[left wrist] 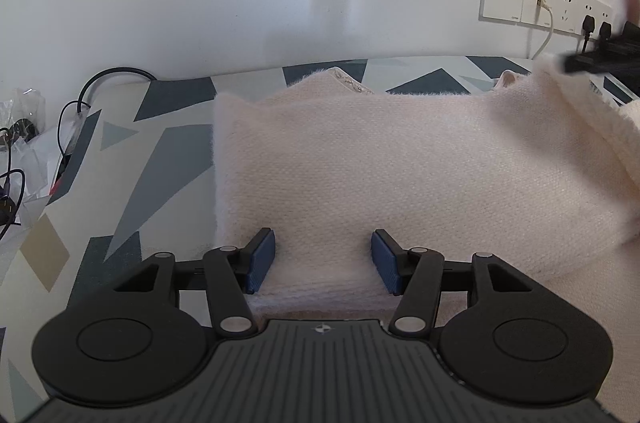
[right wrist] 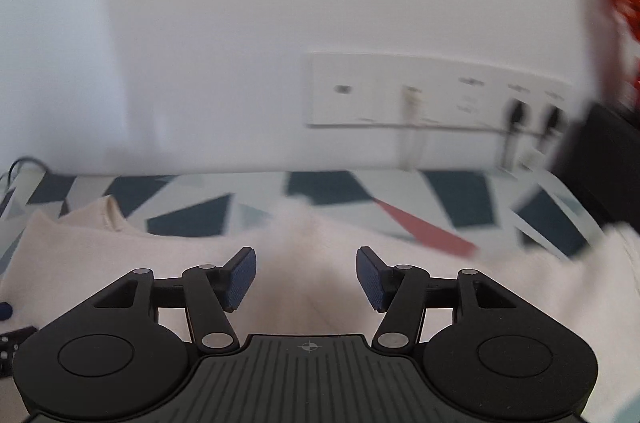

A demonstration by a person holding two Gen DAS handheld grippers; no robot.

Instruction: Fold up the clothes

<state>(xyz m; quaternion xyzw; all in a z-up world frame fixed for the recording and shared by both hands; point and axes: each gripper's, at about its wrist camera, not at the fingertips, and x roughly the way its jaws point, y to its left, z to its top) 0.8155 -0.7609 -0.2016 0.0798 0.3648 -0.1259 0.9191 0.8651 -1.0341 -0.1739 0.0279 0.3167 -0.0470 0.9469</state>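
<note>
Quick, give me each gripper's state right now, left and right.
Left gripper: open, holding nothing; its fingers straddle the near edge of the pale pink sweater.
Right gripper: open, empty, above the sweater; view is blurred.
</note>
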